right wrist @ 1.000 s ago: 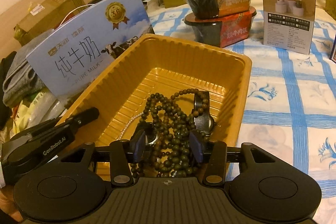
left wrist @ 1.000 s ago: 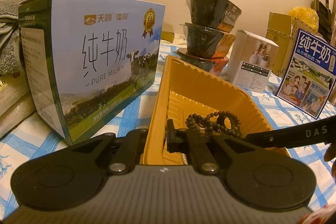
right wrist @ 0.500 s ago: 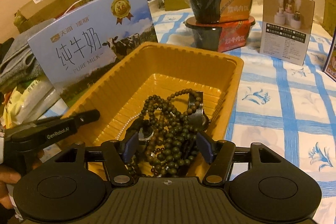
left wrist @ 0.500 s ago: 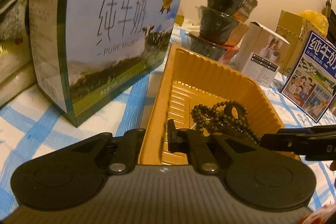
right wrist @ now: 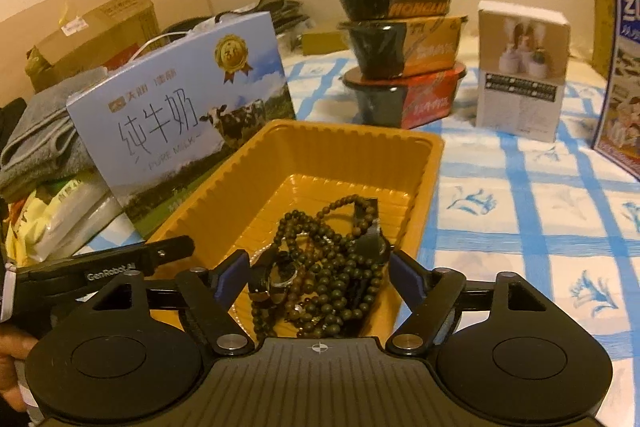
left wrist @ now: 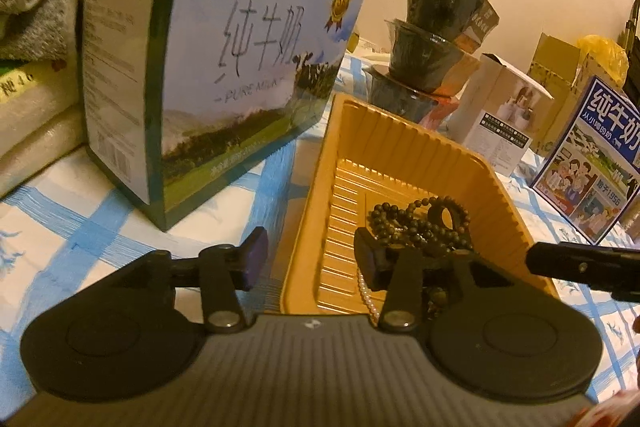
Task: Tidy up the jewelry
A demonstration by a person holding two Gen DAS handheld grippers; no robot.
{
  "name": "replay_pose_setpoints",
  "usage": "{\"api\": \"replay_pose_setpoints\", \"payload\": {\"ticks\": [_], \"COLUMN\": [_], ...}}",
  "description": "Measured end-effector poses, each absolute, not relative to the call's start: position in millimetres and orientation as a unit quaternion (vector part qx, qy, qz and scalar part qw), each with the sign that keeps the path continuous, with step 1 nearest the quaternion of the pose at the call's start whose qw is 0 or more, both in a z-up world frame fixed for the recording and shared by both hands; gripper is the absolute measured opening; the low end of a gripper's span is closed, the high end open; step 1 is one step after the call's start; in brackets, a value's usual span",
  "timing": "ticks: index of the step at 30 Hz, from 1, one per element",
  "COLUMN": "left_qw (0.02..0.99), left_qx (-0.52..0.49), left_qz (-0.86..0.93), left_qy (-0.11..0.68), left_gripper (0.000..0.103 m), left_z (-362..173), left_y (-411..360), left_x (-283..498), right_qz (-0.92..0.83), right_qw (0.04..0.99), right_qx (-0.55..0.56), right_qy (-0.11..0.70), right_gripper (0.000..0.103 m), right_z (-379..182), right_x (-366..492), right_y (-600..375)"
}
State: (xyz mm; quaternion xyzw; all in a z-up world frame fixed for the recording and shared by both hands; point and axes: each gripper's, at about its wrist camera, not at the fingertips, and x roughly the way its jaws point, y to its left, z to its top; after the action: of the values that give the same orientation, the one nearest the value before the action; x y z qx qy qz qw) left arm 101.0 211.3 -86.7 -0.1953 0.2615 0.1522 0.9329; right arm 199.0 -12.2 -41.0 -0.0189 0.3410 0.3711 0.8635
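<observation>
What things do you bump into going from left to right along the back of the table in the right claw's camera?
Brown cardboard box → blue milk carton with the cow → stack of three black noodle bowls → small white box → another blue milk box at the edge.

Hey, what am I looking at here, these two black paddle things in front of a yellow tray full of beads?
They are two hand-held grippers, one in each of a person's hands, each carrying a camera that looks forward along its jaws. One picture comes from the left gripper, the other from the right gripper. On the blue-checked tablecloth sits a yellow plastic tray holding a tangle of dark bead strings, a watch and a thin pearl strand. A milk carton and stacked food bowls stand behind. Both sets of jaws are opening; the left straddles the tray's wall and the right flanks the beads, neither gripping.
</observation>
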Motion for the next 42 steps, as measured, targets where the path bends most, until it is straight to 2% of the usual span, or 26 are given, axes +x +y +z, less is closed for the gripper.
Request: {"api": "replay_pose_setpoints", "payload": {"ticks": [3,5,11,20,26,42], "left_qw": [0.938,0.941,0.948,0.954,0.945,0.94], "left_qx": [-0.178,-0.16,-0.125,-0.082,-0.089,-0.043], "left_qz": [0.162,0.172,0.175,0.12,0.077,0.021], "left_qy": [0.251,0.245,0.235,0.261,0.306,0.337], "left_gripper": [0.052,0.061,0.067,0.073,0.073,0.074], "left_z": [-78,-72,-49,-27,-25,-18], "left_y": [208,204,187,135,103,37], "left_x": [91,85,66,47,35,7], "right_qz": [0.358,0.347,0.302,0.247,0.225,0.202], "right_qw": [0.871,0.875,0.887,0.895,0.901,0.903], "right_qx": [-0.019,-0.016,-0.017,0.006,0.021,0.062], "right_qy": [0.337,0.338,0.35,0.371,0.37,0.374], "right_gripper": [0.078,0.078,0.079,0.079,0.079,0.079], "right_z": [-38,-37,-42,-41,-30,-22], "right_x": [192,188,165,127,105,53], "right_y": [-20,-26,-49,-90,-112,-164]}}
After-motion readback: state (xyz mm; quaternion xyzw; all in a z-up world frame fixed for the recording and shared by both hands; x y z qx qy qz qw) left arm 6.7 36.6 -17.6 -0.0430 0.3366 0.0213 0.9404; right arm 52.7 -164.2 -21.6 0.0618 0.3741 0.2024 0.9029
